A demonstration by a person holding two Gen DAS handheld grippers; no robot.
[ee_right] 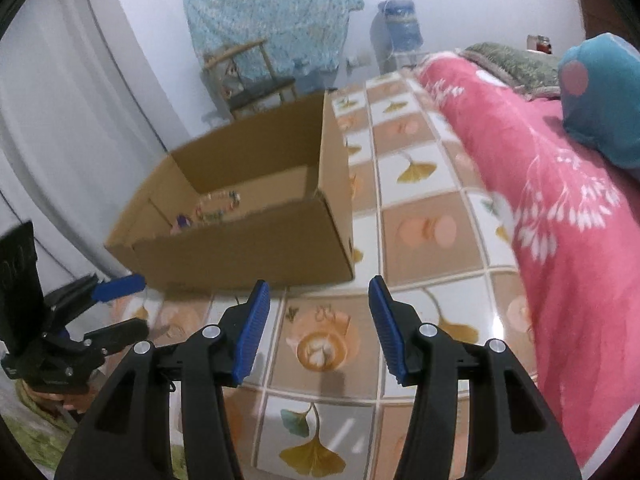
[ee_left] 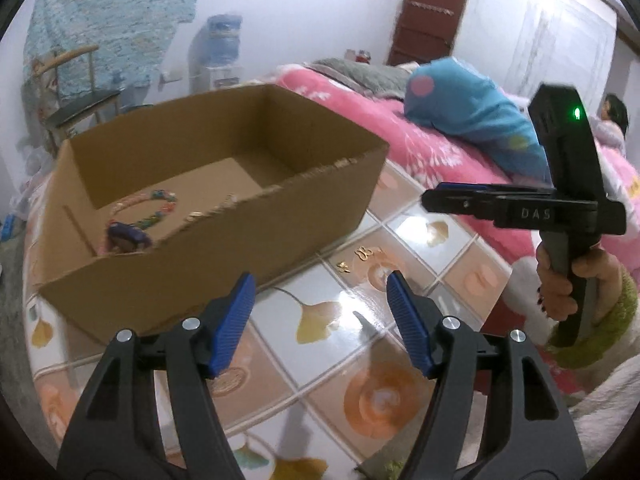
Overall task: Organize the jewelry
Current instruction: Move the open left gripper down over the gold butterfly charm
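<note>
Both the left tongs (ee_left: 320, 304) and the right tongs (ee_right: 316, 312) stood released and empty over the tiled surface (ee_left: 320, 364). Small gold earrings (ee_left: 362, 258) lay just beyond the left tongs, right of the cardboard box (ee_left: 224, 248), which held a beaded bracelet (ee_left: 154, 212). Such pieces were probably light, slippery and easily bent, best pinched across the body; only the left view resolved them clearly, the right view being blurred.
</note>
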